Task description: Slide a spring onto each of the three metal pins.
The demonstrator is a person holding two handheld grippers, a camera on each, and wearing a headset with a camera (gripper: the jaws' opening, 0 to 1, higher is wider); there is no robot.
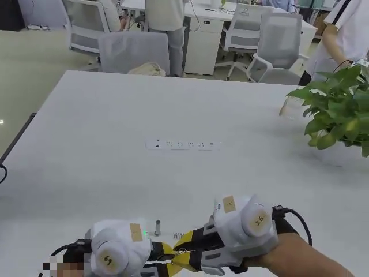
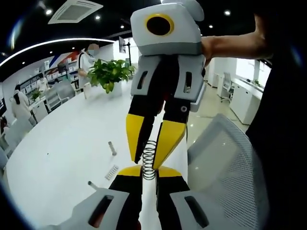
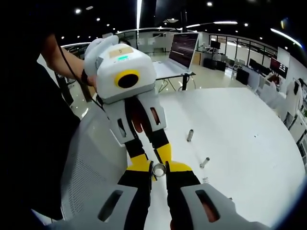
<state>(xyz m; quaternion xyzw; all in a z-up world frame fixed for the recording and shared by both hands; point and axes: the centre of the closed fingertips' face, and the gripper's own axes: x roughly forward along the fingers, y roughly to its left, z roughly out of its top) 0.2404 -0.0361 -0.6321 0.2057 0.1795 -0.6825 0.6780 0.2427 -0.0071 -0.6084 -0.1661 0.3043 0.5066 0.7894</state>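
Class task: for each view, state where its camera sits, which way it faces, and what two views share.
Head view: headset, facing down at the table; both grippers, a forearm.
Left gripper view: on the left gripper, facing the right gripper; own jaws.
Right gripper view: the reverse; own jaws.
These two share the spring.

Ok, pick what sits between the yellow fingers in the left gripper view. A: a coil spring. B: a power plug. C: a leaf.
A: in the left gripper view a coil spring sits between the yellow fingers of the right gripper.
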